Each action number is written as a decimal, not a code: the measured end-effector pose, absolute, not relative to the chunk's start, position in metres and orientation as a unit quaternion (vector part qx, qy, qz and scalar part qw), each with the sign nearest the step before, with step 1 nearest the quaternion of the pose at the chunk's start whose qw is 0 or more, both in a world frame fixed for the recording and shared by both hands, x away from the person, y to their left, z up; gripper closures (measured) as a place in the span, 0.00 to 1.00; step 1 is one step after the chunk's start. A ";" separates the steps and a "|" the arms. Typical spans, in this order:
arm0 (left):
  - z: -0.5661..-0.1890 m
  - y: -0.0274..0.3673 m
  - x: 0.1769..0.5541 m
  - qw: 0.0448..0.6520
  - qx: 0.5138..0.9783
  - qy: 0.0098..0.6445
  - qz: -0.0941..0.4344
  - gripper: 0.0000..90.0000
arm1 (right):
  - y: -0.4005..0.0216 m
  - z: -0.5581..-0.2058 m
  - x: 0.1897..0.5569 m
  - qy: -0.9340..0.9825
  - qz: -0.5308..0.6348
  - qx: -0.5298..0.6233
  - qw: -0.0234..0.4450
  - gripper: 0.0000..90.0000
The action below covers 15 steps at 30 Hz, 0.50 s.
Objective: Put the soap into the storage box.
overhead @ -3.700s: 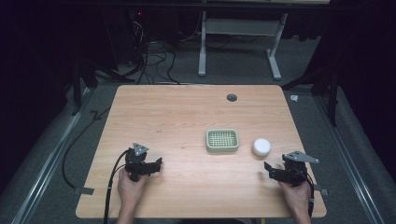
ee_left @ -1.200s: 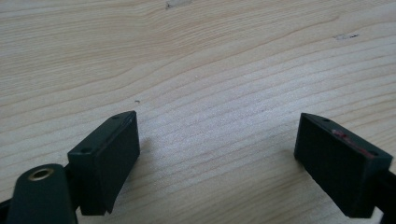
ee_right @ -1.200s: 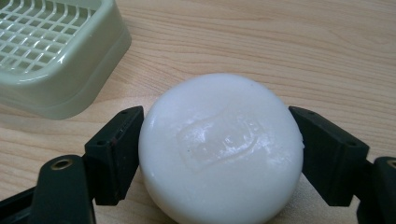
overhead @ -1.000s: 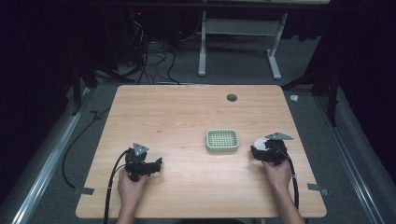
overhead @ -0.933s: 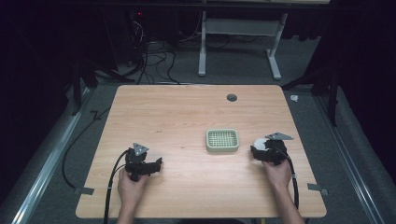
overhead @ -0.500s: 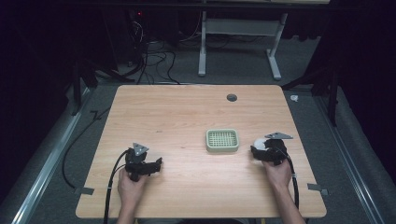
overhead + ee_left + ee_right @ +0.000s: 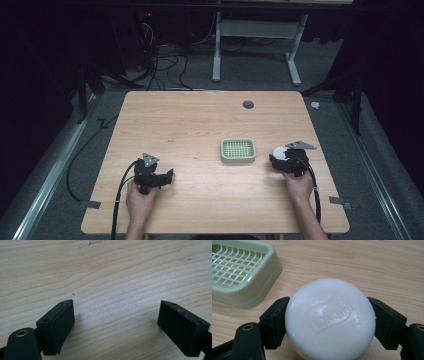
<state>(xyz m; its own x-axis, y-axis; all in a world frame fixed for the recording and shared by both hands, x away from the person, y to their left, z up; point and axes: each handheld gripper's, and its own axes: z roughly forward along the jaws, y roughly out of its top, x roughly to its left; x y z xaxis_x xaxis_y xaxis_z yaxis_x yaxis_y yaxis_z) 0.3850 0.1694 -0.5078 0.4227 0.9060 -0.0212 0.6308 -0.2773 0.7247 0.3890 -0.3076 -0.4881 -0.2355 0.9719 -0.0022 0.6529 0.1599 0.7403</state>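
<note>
My right tool (image 7: pixel 329 322) grips the round white soap (image 7: pixel 330 320) between both jaws, low over the bench (image 7: pixel 200 125). The green slatted soap dish (image 7: pixel 238 150) sits just beside it, toward the bench's middle, nearest this hand. My left tool (image 7: pixel 169 175) rests wide and empty, well apart.

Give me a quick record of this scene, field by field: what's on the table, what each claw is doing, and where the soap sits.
table: wooden top
soap: round white bar, on the table, right of the dish
soap dish: green, grid-topped, nothing in it
right claw: jaws pressed on both sides of the soap
left claw: jaws apart, bare wood between them
left hand: resting near the front edge
</note>
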 end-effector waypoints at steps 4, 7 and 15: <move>-0.508 0.169 0.385 0.338 0.773 0.497 0.204 0.16 | -0.308 -0.487 0.388 0.718 0.320 0.564 0.252 0.27; -0.508 0.169 0.385 0.338 0.773 0.497 0.204 0.16 | -0.307 -0.484 0.386 0.719 0.326 0.560 0.250 0.27; -0.508 0.169 0.385 0.338 0.772 0.497 0.204 0.16 | -0.307 -0.479 0.382 0.722 0.332 0.554 0.248 0.27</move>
<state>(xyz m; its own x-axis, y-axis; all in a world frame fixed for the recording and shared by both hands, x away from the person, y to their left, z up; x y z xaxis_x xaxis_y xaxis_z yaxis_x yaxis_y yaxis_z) 0.3850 0.1693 -0.5079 0.4225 0.9061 -0.0214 0.6300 -0.2766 0.7257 0.3817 -0.3066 -0.4788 -0.2623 0.9649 0.0106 0.6351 0.1644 0.7547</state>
